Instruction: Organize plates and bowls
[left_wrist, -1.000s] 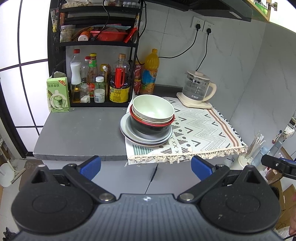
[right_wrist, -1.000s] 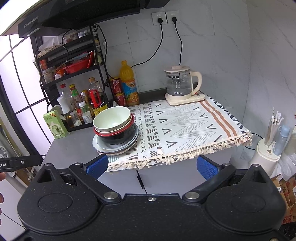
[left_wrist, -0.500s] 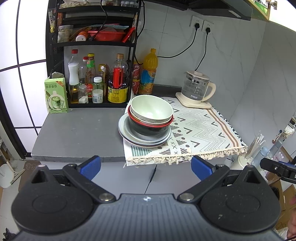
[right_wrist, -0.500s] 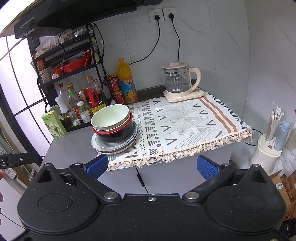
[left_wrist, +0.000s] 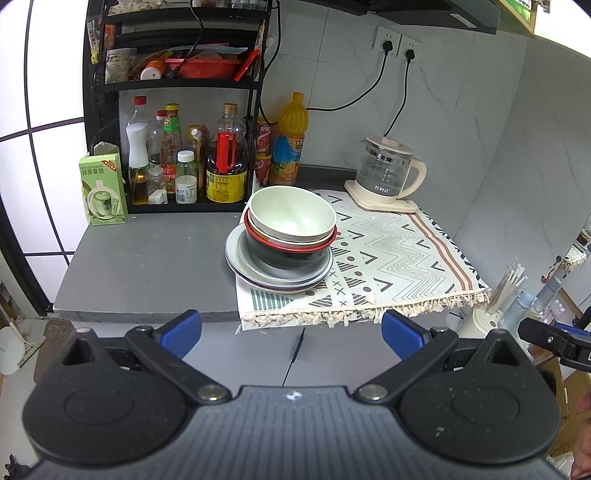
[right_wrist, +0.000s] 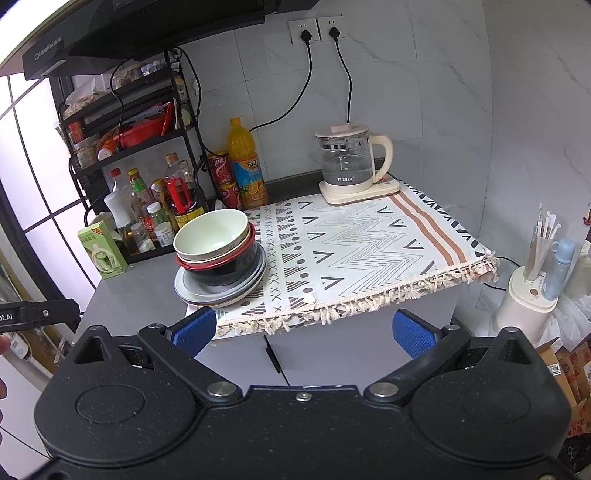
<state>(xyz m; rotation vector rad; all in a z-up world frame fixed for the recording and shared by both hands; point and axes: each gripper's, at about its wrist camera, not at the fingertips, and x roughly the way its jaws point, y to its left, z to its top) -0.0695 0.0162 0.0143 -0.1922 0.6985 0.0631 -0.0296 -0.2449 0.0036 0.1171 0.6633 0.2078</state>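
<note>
A pale green bowl (left_wrist: 291, 212) (right_wrist: 210, 234) tops a stack: a beige bowl under it, then a black bowl with a red rim (left_wrist: 288, 253) (right_wrist: 221, 266), then grey plates (left_wrist: 242, 264) (right_wrist: 255, 277). The stack straddles the left edge of a patterned cloth (left_wrist: 388, 251) (right_wrist: 354, 247) on the grey counter (left_wrist: 147, 258). My left gripper (left_wrist: 291, 332) hangs open in front of the counter edge, below the stack. My right gripper (right_wrist: 303, 332) is open too, in front of the cloth's fringe, right of the stack. Both hold nothing.
A black rack (left_wrist: 177, 85) with bottles and a green carton (left_wrist: 103, 188) stands at the counter's back left. An orange juice bottle (left_wrist: 290, 140) and a glass kettle (left_wrist: 388, 171) (right_wrist: 349, 162) line the wall. A white appliance (right_wrist: 528, 306) with utensils stands lower right.
Both grippers have drawn back and dropped a little, so the counter and stack look slightly farther off. Both stay open and the dishes have not moved.
</note>
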